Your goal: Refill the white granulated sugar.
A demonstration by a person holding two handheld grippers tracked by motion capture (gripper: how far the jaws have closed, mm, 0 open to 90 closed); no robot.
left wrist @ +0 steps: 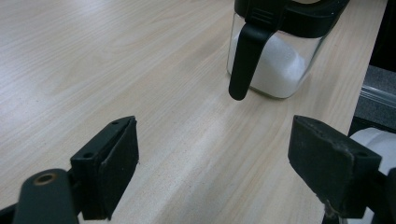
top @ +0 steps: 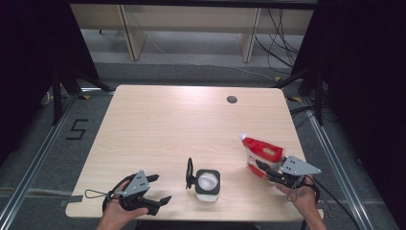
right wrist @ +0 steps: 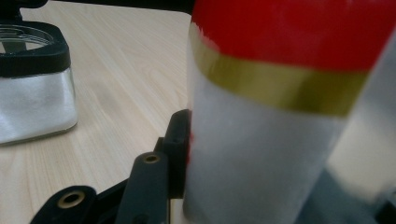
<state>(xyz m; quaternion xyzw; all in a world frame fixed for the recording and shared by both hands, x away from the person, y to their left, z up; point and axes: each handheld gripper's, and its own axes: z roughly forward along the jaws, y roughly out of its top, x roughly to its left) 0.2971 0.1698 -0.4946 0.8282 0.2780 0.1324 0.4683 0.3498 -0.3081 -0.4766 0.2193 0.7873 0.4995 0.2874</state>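
Right gripper view: pouch (right wrist: 280,116) blurred, cropped, between right tongs (right wrist: 261,186).

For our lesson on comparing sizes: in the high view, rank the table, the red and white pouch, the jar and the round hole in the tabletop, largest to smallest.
1. table
2. red and white pouch and jar: they look alike, so unranked
3. round hole

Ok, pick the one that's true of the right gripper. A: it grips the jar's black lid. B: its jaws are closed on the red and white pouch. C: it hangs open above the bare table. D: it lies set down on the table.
B: the right gripper has its jaws pressed on the sides of the red and white pouch, apart from the jar.
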